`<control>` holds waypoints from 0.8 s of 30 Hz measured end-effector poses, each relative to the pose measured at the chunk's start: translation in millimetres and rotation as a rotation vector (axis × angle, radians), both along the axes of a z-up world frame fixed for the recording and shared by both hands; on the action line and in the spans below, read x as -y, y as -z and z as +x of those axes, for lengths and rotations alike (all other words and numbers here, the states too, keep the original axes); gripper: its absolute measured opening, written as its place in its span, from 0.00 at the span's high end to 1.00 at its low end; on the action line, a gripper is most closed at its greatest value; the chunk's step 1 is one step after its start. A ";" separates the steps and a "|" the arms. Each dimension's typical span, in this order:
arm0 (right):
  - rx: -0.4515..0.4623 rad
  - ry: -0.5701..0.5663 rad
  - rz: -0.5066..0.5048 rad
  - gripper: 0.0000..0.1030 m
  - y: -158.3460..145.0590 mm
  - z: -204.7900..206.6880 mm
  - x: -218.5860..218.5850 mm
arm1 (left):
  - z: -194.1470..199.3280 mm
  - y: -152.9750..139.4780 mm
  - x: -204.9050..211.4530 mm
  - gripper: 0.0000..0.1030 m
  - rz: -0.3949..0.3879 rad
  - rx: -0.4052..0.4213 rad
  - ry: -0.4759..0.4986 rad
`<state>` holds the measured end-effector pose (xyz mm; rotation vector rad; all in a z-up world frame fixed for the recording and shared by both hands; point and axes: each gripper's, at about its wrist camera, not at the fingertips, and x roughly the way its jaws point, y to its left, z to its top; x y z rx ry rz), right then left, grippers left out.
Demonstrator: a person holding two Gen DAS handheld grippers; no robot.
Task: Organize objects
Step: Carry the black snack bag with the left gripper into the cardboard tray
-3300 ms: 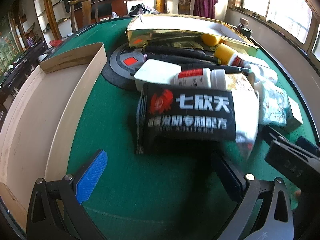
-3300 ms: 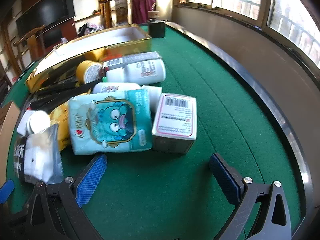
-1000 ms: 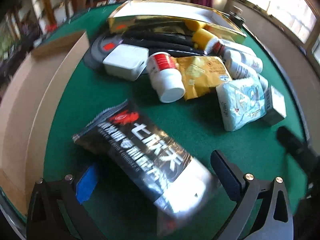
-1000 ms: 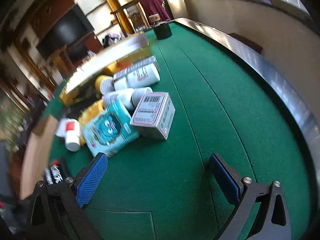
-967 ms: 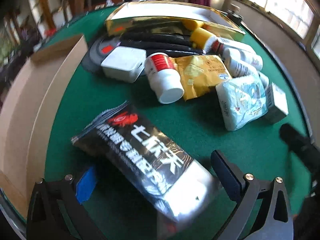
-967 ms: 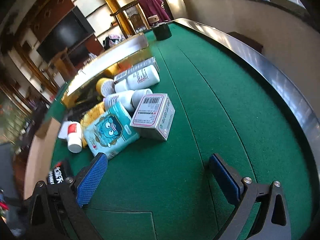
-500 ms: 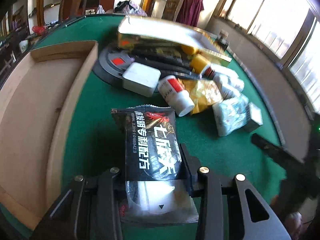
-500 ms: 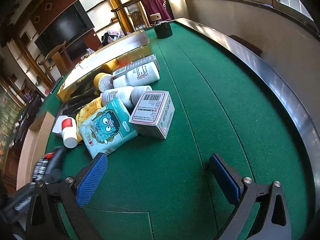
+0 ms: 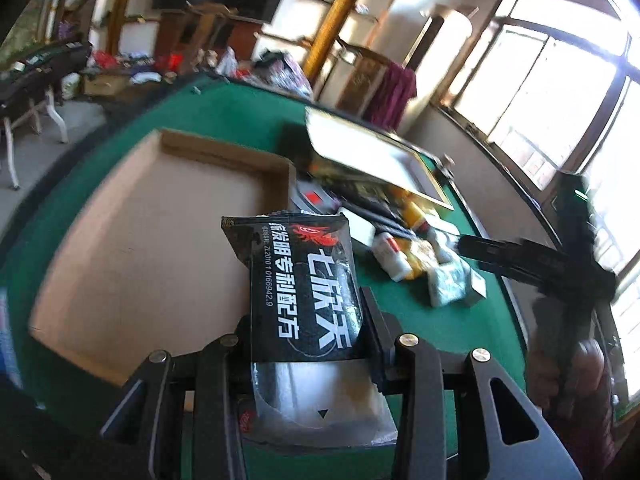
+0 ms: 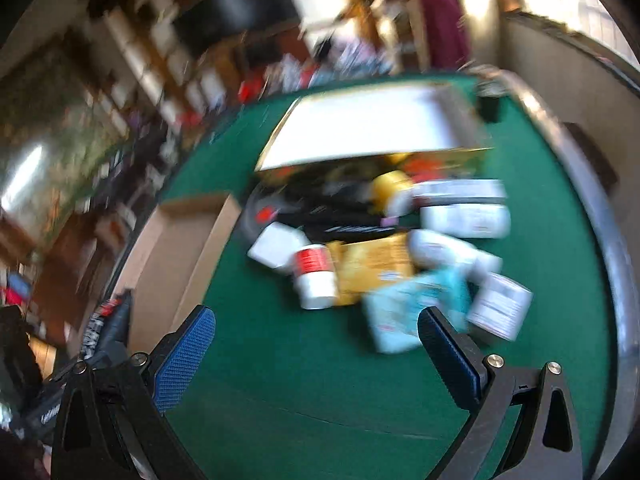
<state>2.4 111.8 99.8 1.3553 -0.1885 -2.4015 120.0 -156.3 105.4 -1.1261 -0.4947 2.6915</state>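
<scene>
Cardboard tray (image 9: 132, 240) is bare while the left claw (image 9: 306, 344) grips the black packet (image 9: 304, 280); right claw (image 10: 316, 344) is released, pile (image 10: 380, 248) unsorted.

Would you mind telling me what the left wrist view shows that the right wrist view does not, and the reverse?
Only the left wrist view shows the left claw shut on the black packet, its printed face readable, held above the cardboard tray.

Only the right wrist view shows the right claw open with nothing between its blue pads, above the green table.

Both show the tray, the gold-edged box and the pile including the red-banded bottle.
</scene>
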 end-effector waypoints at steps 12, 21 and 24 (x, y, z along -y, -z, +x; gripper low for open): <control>0.073 -0.034 0.303 0.46 56.9 -55.9 67.0 | 20.2 10.6 61.8 0.64 -0.053 0.005 -0.075; 0.129 0.007 0.343 0.64 85.8 -69.7 68.8 | 15.0 20.8 60.1 0.64 -0.042 0.033 -0.070; 0.116 0.015 0.303 0.64 81.9 -62.7 63.5 | 15.5 19.6 58.9 0.64 -0.044 0.031 -0.074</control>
